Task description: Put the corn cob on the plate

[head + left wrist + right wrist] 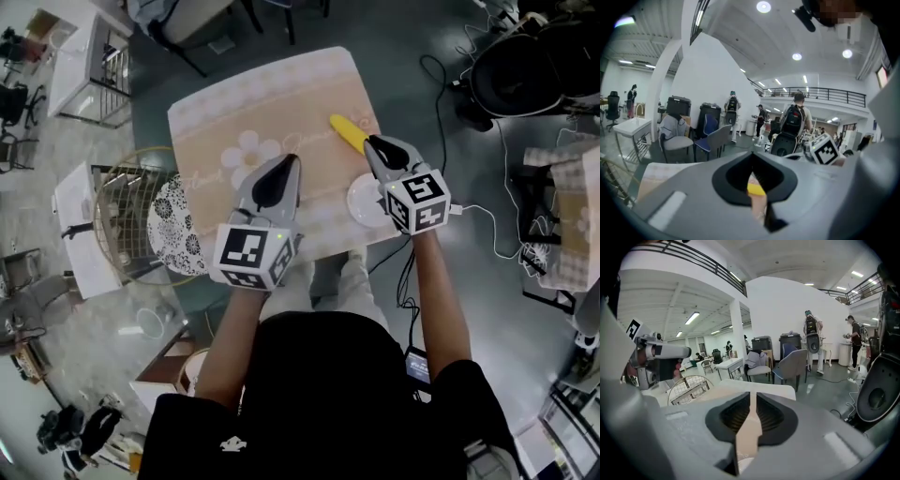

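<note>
Right gripper (372, 143) jaws barely parted, empty; left gripper (289, 162) jaws together. Corn cob (349, 134) just beyond right tips: we widen, straddle mid-cob. Plate (362, 202) behind those jaws.

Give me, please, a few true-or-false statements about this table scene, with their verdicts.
1. The corn cob lies on the tablecloth, outside the plate. True.
2. The plate is black. False: it is white.
3. The left claw grips the corn cob. False: it holds nothing; the cob lies farther out, by the right claw.
4. The wire basket stands off the tablecloth, at its left in the head view. True.
</note>
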Available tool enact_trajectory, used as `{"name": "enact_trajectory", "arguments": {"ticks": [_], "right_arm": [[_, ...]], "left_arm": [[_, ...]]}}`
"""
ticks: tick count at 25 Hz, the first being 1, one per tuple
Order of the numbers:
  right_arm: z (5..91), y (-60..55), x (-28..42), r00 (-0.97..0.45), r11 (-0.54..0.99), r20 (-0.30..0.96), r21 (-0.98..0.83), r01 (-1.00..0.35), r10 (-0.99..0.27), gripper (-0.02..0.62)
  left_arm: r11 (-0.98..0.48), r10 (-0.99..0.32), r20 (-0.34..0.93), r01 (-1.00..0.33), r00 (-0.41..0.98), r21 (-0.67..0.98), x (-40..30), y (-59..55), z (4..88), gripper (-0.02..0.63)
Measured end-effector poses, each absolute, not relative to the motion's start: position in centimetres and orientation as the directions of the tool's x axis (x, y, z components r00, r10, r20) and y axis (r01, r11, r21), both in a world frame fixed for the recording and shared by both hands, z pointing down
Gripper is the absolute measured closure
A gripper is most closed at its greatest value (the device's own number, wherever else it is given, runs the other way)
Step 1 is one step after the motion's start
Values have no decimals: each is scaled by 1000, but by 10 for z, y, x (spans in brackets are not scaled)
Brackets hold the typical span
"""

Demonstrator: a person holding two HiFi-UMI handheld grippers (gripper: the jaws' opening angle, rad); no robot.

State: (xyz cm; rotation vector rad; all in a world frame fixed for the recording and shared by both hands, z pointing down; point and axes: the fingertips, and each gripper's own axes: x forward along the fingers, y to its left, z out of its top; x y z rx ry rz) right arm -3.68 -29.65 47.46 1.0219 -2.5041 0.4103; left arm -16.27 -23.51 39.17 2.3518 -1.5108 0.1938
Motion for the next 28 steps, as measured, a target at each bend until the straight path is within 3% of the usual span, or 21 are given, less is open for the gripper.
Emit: {"name": "enact_trajectory", "arguments": {"ticks": [18, 28], "right_arm": [[621, -348, -41, -548, 709, 696, -79, -701, -464, 334], [695, -359, -56, -479, 744, 788, -42, -667, -386, 268]], "left_arm": [[-376, -796, 410, -894, 445, 242, -173, -251, 463, 598], [-351, -769, 470, -901, 433, 255, -185, -247, 496, 598]]}}
